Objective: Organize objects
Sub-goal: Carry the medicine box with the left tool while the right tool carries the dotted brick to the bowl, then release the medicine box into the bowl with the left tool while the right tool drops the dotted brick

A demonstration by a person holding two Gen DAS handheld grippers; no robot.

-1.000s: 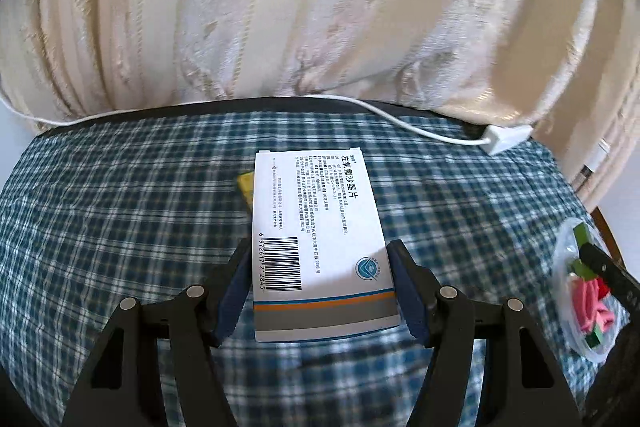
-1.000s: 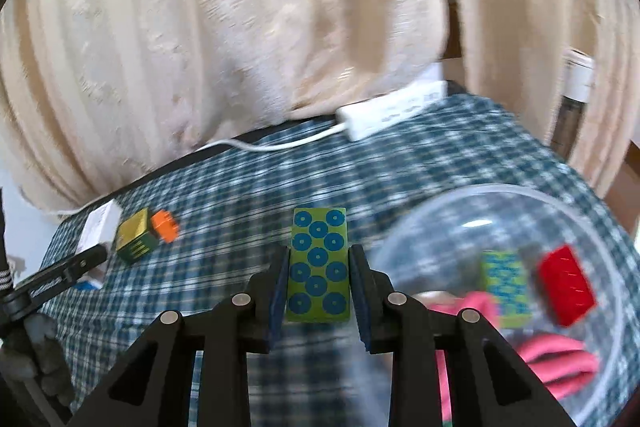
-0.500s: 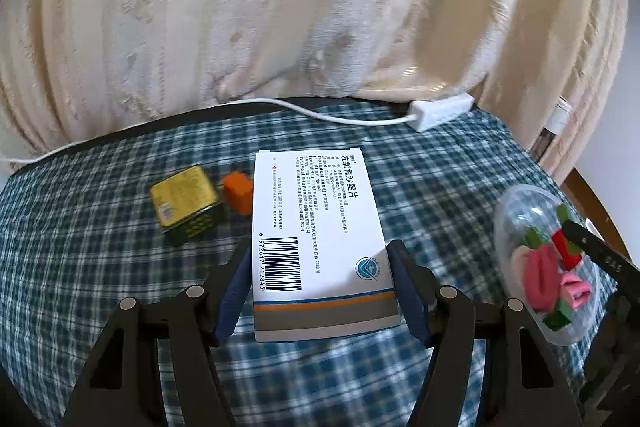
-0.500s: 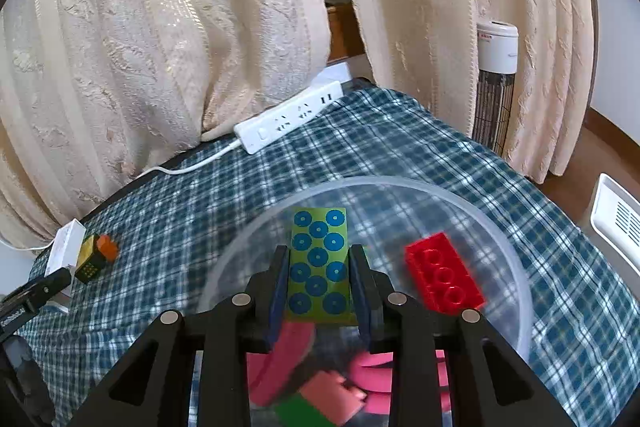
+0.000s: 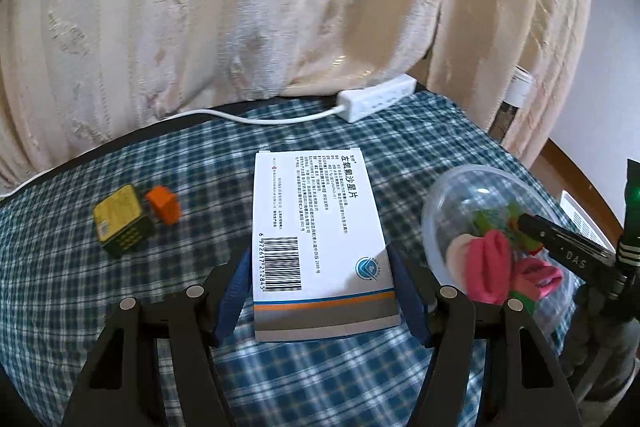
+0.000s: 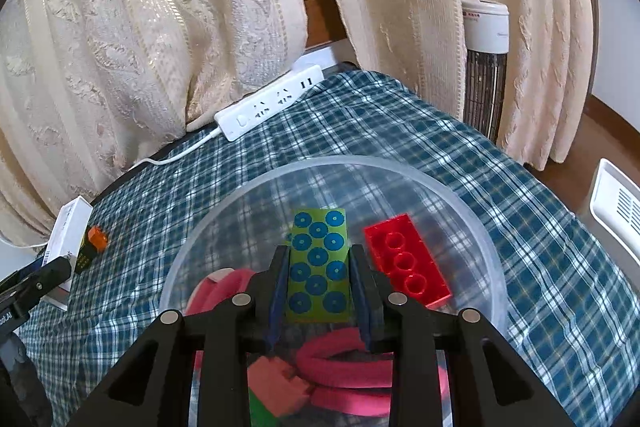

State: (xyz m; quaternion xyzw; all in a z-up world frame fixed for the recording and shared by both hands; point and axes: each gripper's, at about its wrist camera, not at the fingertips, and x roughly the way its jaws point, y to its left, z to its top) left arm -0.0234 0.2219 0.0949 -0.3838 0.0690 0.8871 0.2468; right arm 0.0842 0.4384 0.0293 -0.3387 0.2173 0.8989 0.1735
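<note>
My left gripper (image 5: 318,293) is shut on a white medicine box (image 5: 316,239) with a barcode, held above the checked tablecloth. My right gripper (image 6: 319,293) is shut on a green block with blue dots (image 6: 319,265) and holds it over the clear plastic bowl (image 6: 486,239). Inside the bowl lie a red brick (image 6: 406,265), pink rings (image 6: 344,371) and a salmon block (image 6: 276,387). In the left wrist view the same bowl (image 5: 440,223) sits at the right with the right gripper's finger (image 5: 560,237) reaching into it.
A yellow-green box (image 5: 120,225) and an orange block (image 5: 163,205) lie on the cloth at the left. A white power strip (image 6: 268,103) with its cord lies at the table's far edge under cream curtains. A tower heater (image 6: 486,63) stands beyond the table's right edge.
The right gripper carried the dotted block rightwards from beside the bowl to above it. The left gripper swung right with the medicine box, bringing the small boxes and the bowl into fuller view.
</note>
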